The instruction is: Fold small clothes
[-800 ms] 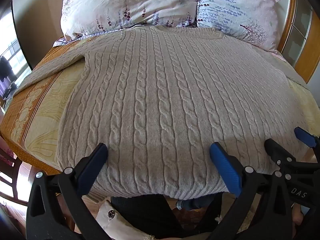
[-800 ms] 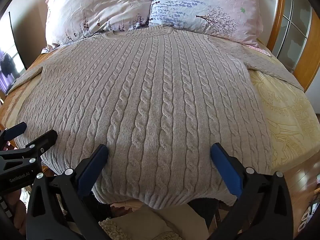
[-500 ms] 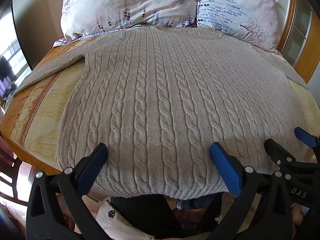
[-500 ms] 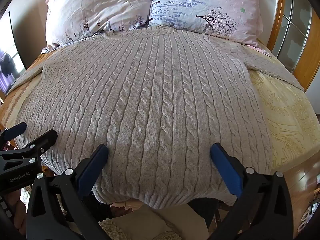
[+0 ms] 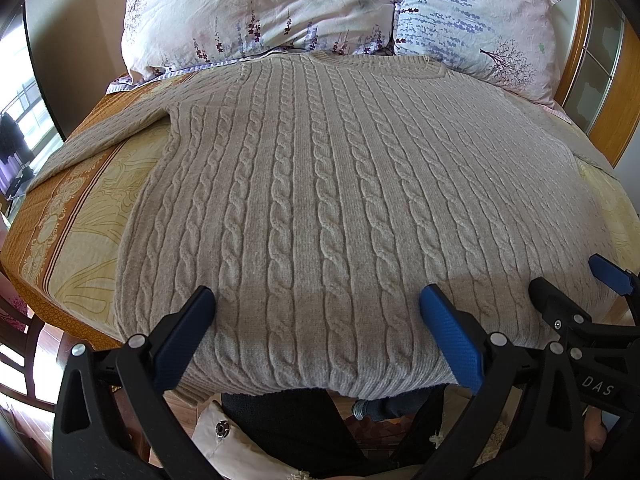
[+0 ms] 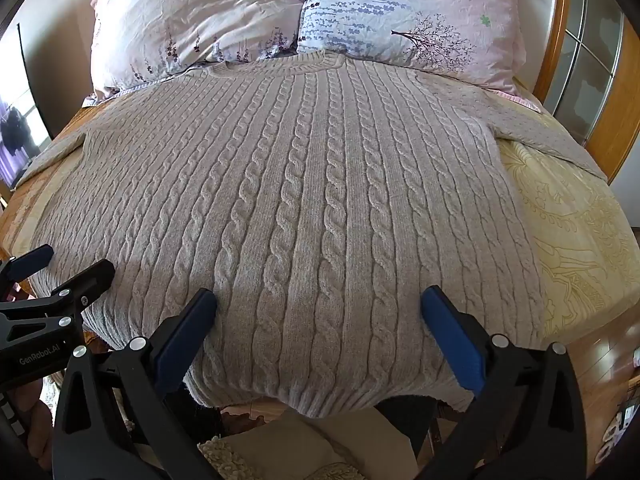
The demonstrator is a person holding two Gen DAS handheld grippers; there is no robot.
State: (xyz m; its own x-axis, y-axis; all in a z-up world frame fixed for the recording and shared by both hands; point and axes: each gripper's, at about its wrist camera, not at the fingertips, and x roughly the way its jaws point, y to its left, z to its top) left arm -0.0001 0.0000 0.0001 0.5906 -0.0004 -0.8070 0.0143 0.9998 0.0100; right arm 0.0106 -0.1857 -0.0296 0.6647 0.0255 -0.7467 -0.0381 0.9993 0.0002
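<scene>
Left wrist view: we hold our left tool (image 5: 316, 312) spread apart over the sweater's (image 5: 340, 200) hem, mid-frame on the bed (image 5: 80, 216); our right tool (image 6: 318, 314) gapes likewise, holding nothing.

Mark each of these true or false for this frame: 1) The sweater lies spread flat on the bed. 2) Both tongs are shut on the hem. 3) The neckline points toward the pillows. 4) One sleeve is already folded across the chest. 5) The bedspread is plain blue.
1) True: the cable-knit sweater lies flat and unfolded on the bed.
2) False: the left tongs and right tongs are both open at the hem, gripping nothing.
3) True: the neckline sits against the pillows.
4) False: the sleeves stretch outward to the sides.
5) False: the bedspread is yellow and patterned.
</scene>
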